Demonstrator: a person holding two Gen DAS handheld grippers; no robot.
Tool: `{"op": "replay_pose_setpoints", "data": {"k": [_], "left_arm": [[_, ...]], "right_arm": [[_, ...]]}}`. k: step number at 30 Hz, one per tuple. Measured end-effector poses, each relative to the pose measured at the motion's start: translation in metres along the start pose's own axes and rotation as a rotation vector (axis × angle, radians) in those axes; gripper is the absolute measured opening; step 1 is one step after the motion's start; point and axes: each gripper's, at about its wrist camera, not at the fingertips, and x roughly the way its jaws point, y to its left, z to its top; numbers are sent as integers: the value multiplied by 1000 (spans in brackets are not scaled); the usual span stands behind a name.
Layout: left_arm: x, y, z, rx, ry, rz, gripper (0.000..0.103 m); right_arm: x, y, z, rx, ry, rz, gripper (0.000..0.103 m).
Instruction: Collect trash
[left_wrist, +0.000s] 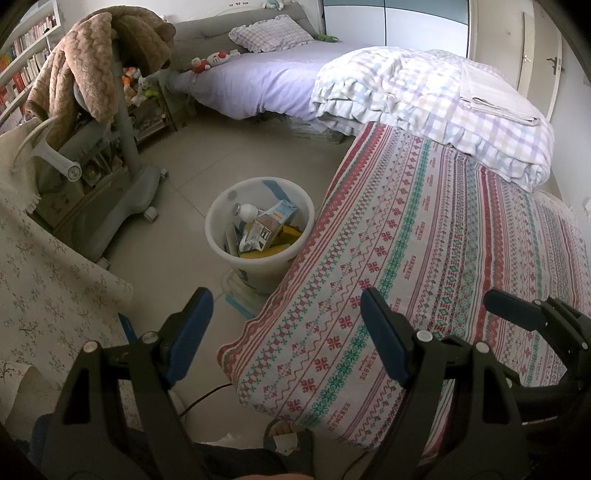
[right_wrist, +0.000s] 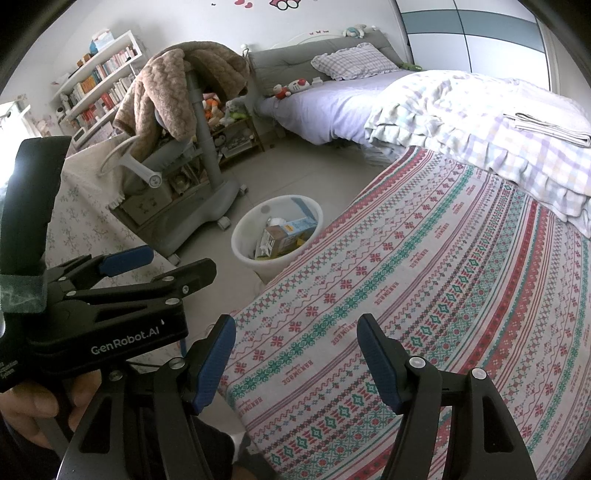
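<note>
At 11 o'clock from both grippers, on the floor against the bed (left_wrist: 424, 236) edge, stands 1 white bin (left_wrist: 259, 226) holding cartons and a bottle; no loose trash shows. Left gripper (left_wrist: 286, 334) and right gripper (right_wrist: 295, 360) both have jaws spread wide, holding nothing. The left looks nearer the bin, so it likely reaches first.

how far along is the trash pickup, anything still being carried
Done: the white bin on the floor beside the patterned bedspread already holds cartons and a white bottle. In hand: nothing; the left gripper and right gripper are both open and empty. Left: no loose trash shows on the bedspread or the visible floor, so the job looks mostly finished.
</note>
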Motion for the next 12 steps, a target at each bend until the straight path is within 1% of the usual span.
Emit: {"op": "replay_pose_setpoints", "data": {"k": [12], "left_arm": [[1,2,0,-4,10,-5,82]], "right_arm": [[0,0,0,0,0,0,70]]}}
